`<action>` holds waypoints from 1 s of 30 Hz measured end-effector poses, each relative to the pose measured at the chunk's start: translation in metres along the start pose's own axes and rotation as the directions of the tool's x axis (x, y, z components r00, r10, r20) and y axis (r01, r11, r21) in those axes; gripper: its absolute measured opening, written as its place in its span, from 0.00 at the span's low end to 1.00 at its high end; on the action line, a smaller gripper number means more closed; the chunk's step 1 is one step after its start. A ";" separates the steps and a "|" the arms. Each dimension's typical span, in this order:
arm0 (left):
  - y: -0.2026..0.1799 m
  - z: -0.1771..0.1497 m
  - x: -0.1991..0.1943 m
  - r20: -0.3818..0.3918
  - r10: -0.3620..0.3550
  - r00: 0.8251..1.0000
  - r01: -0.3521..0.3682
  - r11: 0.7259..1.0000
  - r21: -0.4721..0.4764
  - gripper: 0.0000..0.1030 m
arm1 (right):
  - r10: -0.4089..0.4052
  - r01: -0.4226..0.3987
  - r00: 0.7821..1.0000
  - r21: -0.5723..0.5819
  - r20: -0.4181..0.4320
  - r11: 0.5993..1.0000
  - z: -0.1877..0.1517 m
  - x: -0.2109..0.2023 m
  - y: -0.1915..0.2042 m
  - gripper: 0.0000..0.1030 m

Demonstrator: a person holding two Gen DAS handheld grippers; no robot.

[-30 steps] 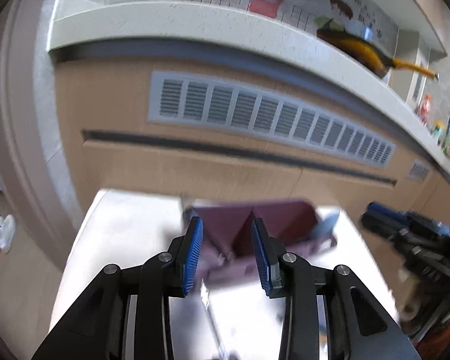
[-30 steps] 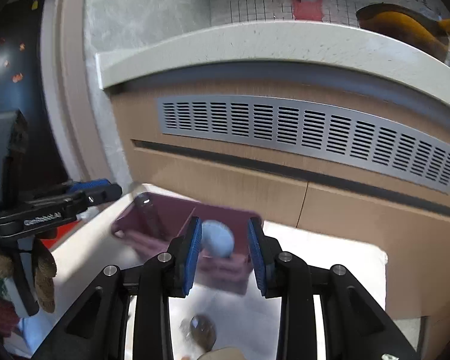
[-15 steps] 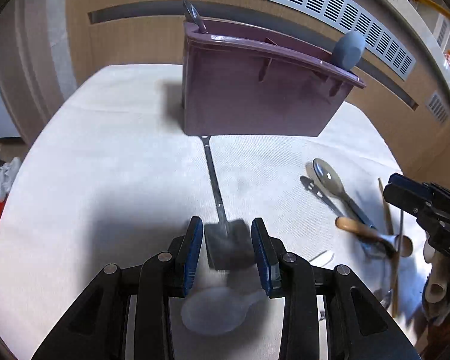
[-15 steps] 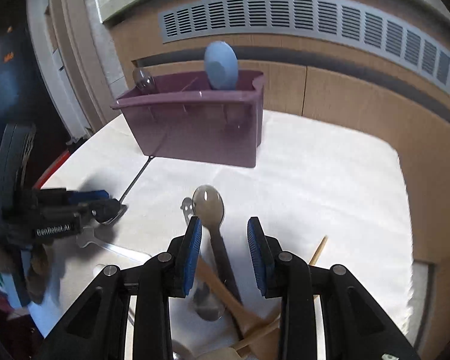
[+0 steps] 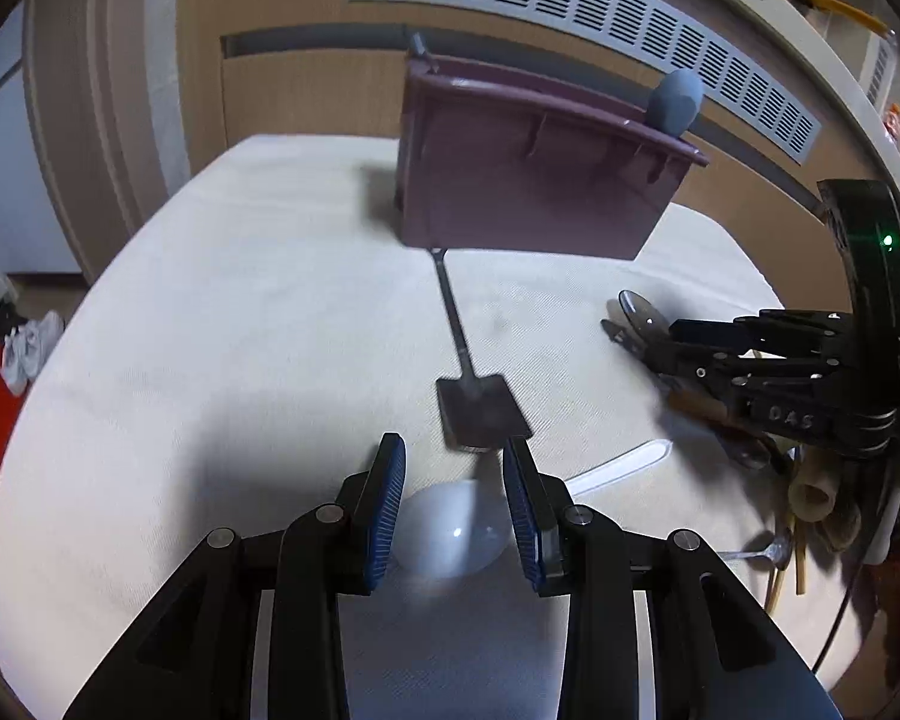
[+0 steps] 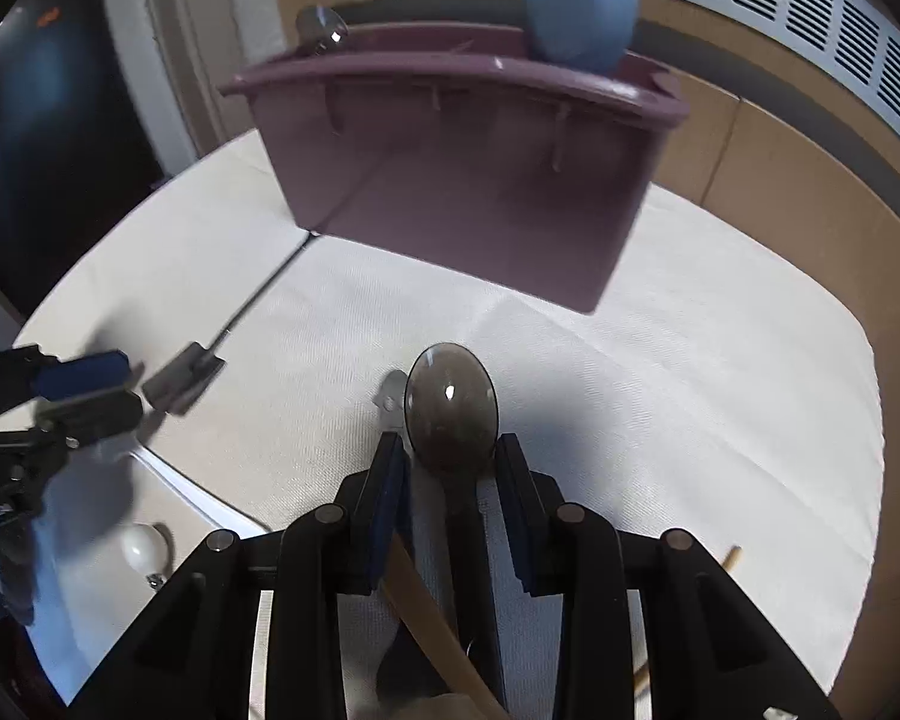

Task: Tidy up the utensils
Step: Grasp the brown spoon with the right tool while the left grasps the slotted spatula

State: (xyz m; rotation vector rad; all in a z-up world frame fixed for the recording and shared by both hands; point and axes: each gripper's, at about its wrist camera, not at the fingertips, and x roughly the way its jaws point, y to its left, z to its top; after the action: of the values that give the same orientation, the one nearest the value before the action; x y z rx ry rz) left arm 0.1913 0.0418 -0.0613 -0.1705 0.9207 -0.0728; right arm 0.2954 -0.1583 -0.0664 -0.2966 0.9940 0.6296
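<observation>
The left gripper point(image 5: 453, 501) is being held low over the white-covered worktop point(image 5: 210, 360), pitched steeply downward. Its jaws are standing apart, and nothing is being gripped: the bowl of a white plastic spoon point(image 5: 450, 534) is lying on the cloth between the blue pads point(image 5: 384, 510), with no contact that can be made out. Just beyond the fingertips, the dark blade of a small spatula point(image 5: 480, 411) is resting flat, its thin handle running away to the foot of the purple utensil holder point(image 5: 528, 192). The holder is standing upright at the far side of the worktop; a blue spoon point(image 6: 579, 6) is sticking up from its right end, and a metal spoon point(image 6: 321, 27) from its left end.

To the right, the right gripper point(image 6: 450, 480) is also being pointed steeply down at the cloth, its jaws likewise parted. The bowl of a dark spoon point(image 6: 450, 408) is showing just ahead of its fingertips, and the handle is running back between the jaws; whether the pads are touching it cannot be told. A wooden handle point(image 6: 432, 618) is lying crosswise under the gripper, among other utensils heaped near the worktop's right edge.
</observation>
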 end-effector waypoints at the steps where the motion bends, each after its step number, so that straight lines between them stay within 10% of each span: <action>1: 0.000 0.001 0.003 -0.007 -0.004 1.000 0.004 1.000 -0.003 0.34 | 0.013 -0.013 1.000 0.004 -0.004 1.000 0.001 0.001 -0.001 0.29; 30: -0.044 0.016 0.037 0.037 0.157 0.987 -0.156 0.988 -0.010 0.38 | -0.062 0.014 0.972 0.211 0.225 0.977 -0.029 -0.068 -0.028 0.28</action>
State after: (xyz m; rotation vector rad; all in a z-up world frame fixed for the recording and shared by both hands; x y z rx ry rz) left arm 0.2273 -0.0052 -0.0728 -0.1051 0.8944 0.0787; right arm 0.2663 -0.2194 -0.0248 -0.0550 0.8194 0.5070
